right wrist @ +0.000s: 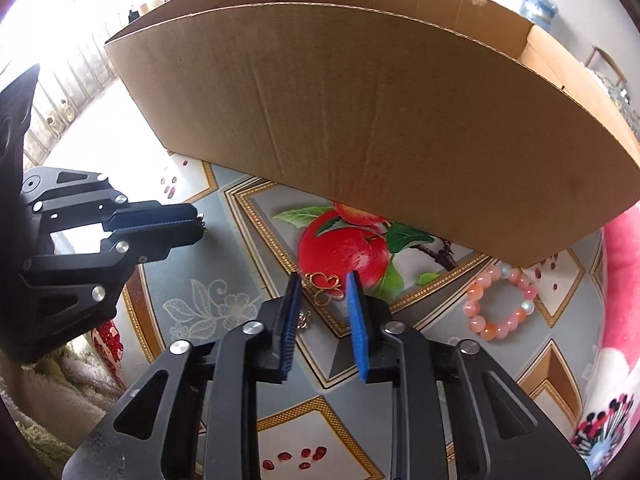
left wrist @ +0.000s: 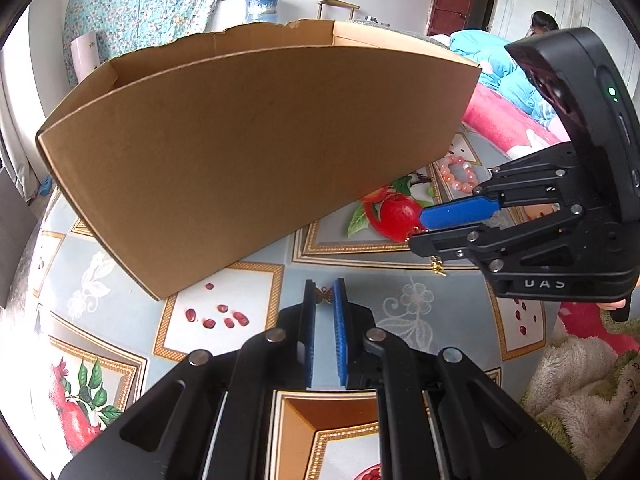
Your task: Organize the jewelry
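My left gripper (left wrist: 324, 294) is shut on a small bronze butterfly earring (left wrist: 325, 295), held above the table; it also shows in the right wrist view (right wrist: 199, 222). My right gripper (right wrist: 323, 286) is open, its blue pads either side of a gold butterfly pendant (right wrist: 326, 286) lying on the cloth; in the left wrist view (left wrist: 418, 226) a gold charm (left wrist: 437, 266) lies below it. A pink bead bracelet (right wrist: 500, 302) lies to the right, also in the left wrist view (left wrist: 458, 174). An open cardboard box (left wrist: 256, 152) stands behind, also in the right wrist view (right wrist: 380, 112).
The table has a glossy cloth (right wrist: 224, 280) with fruit prints. A pink blanket (right wrist: 622, 280) lies at the right edge. A fluffy towel (left wrist: 580, 376) lies at the near right. A bed with blue bedding (left wrist: 496, 60) is behind.
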Demonstrator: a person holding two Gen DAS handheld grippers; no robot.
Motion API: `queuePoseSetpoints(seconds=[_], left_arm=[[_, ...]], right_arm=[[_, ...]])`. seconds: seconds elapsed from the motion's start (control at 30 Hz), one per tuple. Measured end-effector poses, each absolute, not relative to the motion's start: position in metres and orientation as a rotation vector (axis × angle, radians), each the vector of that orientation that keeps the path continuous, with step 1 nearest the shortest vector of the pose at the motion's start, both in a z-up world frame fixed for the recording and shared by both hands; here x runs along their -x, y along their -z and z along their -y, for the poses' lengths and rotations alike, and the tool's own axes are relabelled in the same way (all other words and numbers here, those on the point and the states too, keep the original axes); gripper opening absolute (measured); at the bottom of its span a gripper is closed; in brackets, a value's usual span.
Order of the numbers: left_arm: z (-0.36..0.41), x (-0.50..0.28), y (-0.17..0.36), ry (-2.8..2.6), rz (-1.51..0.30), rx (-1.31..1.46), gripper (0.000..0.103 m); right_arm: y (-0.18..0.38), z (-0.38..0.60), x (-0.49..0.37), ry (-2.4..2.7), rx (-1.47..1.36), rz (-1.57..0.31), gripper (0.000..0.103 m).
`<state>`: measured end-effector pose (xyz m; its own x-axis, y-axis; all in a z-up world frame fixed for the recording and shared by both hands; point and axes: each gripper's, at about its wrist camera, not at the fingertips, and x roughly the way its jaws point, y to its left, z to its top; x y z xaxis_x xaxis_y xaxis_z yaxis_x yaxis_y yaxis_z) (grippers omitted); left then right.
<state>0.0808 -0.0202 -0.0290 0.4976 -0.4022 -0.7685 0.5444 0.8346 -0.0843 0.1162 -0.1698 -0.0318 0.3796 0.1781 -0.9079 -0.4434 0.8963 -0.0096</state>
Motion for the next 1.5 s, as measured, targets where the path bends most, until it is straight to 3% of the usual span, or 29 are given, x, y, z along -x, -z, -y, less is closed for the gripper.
queuePoseSetpoints(seconds=[0.4, 0.47, 0.87, 0.93, 1.0, 1.07, 1.23, 1.5], left_arm=[[0.016, -0.080, 0.026, 0.578, -0.870, -0.169, 0.008], [0.016, -0.080, 0.025, 0.577, -0.869, -0.171, 0.008], [0.017, -0.073, 0.017, 0.558, -0.851, -0.203, 0.008], [0.018, -0.073, 0.018, 0.557, -0.850, -0.205, 0.008], [0.018, -0.072, 0.018, 0.556, -0.849, -0.206, 0.008], [0.018, -0.071, 0.018, 0.555, -0.849, -0.205, 0.008], [0.016, -0.074, 0.020, 0.555, -0.855, -0.198, 0.008], [0.011, -0.080, 0.023, 0.550, -0.866, -0.187, 0.008]], right_arm=[[0.035, 0.163, -0.117, -0.413, 0.193, -1.119, 0.011], [0.034, 0.161, -0.117, -0.416, 0.188, -1.118, 0.000], [0.022, 0.177, -0.111, -0.414, 0.147, -1.065, 0.000], [0.021, 0.182, -0.108, -0.417, 0.123, -1.077, 0.005], [0.022, 0.187, -0.111, -0.422, 0.101, -1.100, 0.030], [0.023, 0.187, -0.114, -0.427, 0.101, -1.112, 0.037], [0.032, 0.172, -0.118, -0.444, 0.171, -1.128, 0.037], [0.033, 0.157, -0.110, -0.427, 0.297, -1.108, 0.026]])
